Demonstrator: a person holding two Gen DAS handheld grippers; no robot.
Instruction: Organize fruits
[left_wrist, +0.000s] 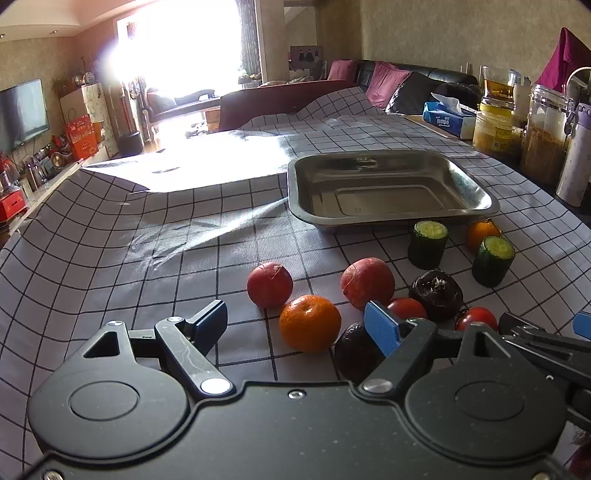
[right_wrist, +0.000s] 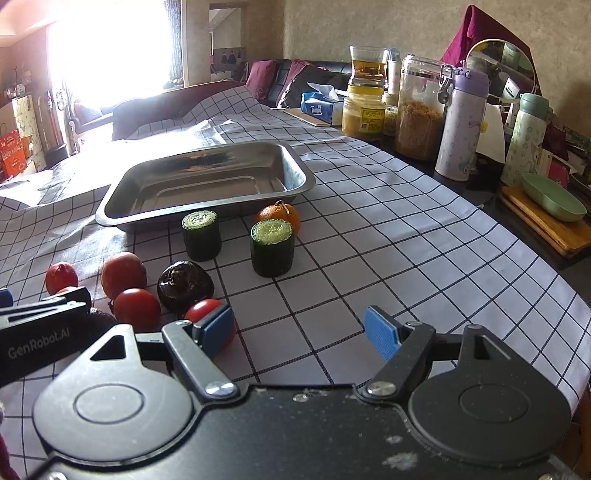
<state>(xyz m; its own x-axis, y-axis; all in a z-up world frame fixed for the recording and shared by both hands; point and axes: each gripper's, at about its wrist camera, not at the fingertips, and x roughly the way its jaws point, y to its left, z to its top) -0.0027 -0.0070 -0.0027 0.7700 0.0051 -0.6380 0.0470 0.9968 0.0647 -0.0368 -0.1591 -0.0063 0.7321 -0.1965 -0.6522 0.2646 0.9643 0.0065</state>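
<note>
An empty steel tray (left_wrist: 476, 195) (right_wrist: 299, 181) sits on the checked tablecloth. In front of it lie fruits: an orange (left_wrist: 309, 323), two red fruits (left_wrist: 269, 284) (left_wrist: 367, 282), two tomatoes (left_wrist: 406, 308) (left_wrist: 476, 317), two dark fruits (left_wrist: 437, 290) (left_wrist: 356, 352), two cucumber pieces (left_wrist: 427, 243) (left_wrist: 493, 260) and a small orange (left_wrist: 480, 232) (right_wrist: 280, 214). My left gripper (left_wrist: 299, 325) is open, its fingers on either side of the orange without touching it. My right gripper (right_wrist: 301, 328) is open and empty above bare cloth, a tomato (right_wrist: 207, 314) by its left finger.
Jars (right_wrist: 419, 107), bottles (right_wrist: 461, 122), a tissue box (right_wrist: 321, 105) and a green bowl on a wooden board (right_wrist: 554, 195) line the table's right edge. A sofa with cushions stands beyond the far edge. Sunlight glares on the far cloth.
</note>
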